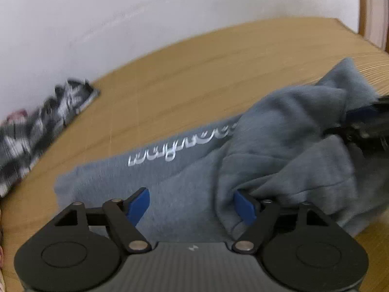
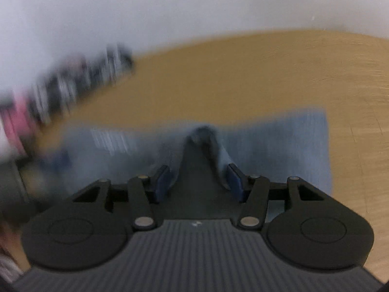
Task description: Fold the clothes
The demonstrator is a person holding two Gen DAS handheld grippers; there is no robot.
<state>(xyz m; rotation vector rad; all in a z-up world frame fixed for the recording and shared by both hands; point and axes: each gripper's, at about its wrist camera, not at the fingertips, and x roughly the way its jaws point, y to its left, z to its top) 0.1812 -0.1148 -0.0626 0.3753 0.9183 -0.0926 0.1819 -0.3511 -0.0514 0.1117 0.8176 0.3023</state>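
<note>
Here the grey sweatshirt (image 1: 243,165) is lying on the counter (image 1: 194,77), its printed edge running left to right. My left tongs (image 1: 193,206) are hovering open over it; my right tongs (image 2: 198,182) are gaping around a raised fold, grip unclear through blur.

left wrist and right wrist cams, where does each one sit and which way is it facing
Left wrist: on the left gripper, looking forward along its open blue fingers at the grey garment on the wooden table; the right gripper shows at far right.
Right wrist: on the right gripper, facing the same garment, blurred; fingers apart around cloth.
Shared: garment, table, white wall, patterned clothes.
</note>
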